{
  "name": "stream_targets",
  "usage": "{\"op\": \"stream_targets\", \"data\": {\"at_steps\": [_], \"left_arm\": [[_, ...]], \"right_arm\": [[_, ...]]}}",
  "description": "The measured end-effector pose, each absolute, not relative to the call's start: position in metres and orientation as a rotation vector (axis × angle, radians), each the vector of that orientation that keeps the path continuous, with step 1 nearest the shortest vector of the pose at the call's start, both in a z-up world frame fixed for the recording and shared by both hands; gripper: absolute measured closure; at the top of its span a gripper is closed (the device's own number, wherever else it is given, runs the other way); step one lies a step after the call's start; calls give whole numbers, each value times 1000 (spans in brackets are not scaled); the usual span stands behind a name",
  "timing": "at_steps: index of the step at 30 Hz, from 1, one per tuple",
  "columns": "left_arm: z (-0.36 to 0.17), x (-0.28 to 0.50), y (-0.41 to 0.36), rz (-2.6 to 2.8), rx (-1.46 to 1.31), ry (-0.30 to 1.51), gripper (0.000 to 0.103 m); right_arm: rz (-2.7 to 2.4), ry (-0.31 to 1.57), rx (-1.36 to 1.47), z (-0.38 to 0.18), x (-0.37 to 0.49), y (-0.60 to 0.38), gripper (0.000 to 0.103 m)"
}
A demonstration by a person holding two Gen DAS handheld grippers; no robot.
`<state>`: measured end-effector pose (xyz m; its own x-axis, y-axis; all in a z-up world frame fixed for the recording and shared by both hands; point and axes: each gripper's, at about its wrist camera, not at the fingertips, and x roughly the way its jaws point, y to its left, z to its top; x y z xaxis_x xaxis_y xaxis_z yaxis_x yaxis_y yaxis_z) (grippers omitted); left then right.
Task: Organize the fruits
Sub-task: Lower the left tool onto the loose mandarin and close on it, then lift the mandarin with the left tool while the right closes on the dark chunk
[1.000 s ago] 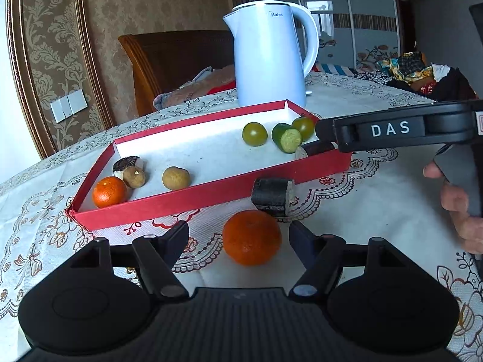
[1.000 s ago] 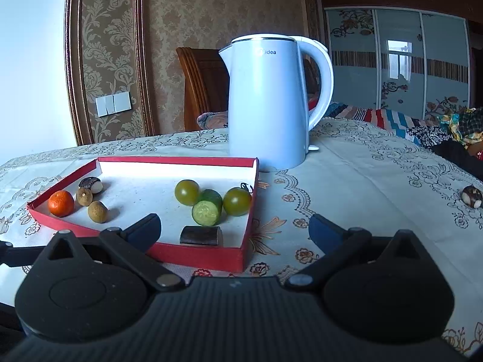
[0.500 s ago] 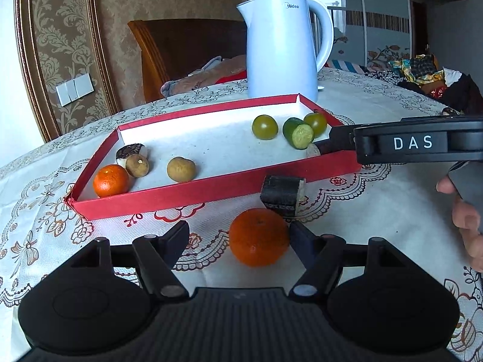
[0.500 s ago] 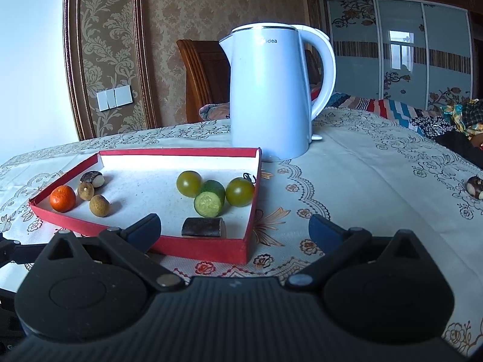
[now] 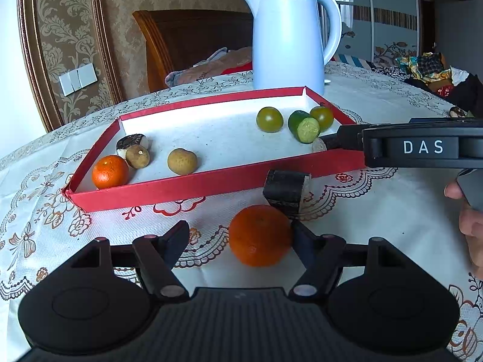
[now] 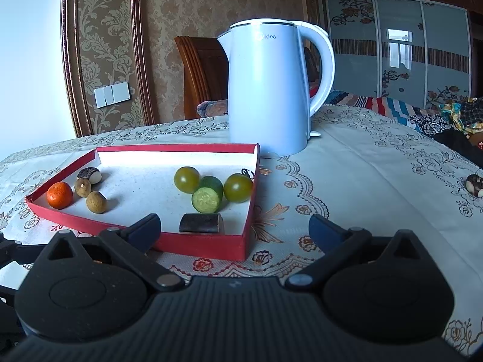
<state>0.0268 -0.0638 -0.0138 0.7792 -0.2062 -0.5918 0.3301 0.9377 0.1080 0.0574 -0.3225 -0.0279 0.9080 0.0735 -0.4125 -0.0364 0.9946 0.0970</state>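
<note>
A large orange [image 5: 259, 235] lies on the lace tablecloth between the fingers of my open left gripper [image 5: 238, 236]. The right finger [image 5: 305, 244] is close against it and the left finger [image 5: 176, 242] stands apart. Behind it sits a red tray [image 5: 211, 184] holding a small orange [image 5: 110, 172], two brown longans [image 5: 182, 160], two green tomatoes [image 5: 269, 119] and a cucumber piece [image 5: 305, 126]. My right gripper [image 6: 235, 232] hangs open over the tray's [image 6: 196, 244] near corner, holding nothing. Its black DAS body [image 5: 422, 147] reaches in from the right.
A dark cut piece [image 5: 285, 188] lies on the cloth just behind the large orange, and another [image 6: 200, 223] lies in the tray. A white kettle [image 6: 268, 90] stands behind the tray. A dark-and-white nut [image 6: 474, 184] lies far right. A person's hand [image 5: 471, 232] is at the right edge.
The left view has levelled out and come slightly closer, so the large orange now sits nearer the right finger. The right gripper's view has barely shifted. No fruit has moved.
</note>
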Motion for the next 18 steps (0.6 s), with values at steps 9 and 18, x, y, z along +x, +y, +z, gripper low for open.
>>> {"op": "stream_targets", "data": {"at_steps": [9, 18], "left_arm": [[-13, 25, -64, -311, 202, 602, 56], [-10, 25, -50, -278, 159, 584, 62]], "right_arm": [[49, 432, 91, -29, 59, -323, 0], [47, 435, 106, -30, 58, -325, 0]]}}
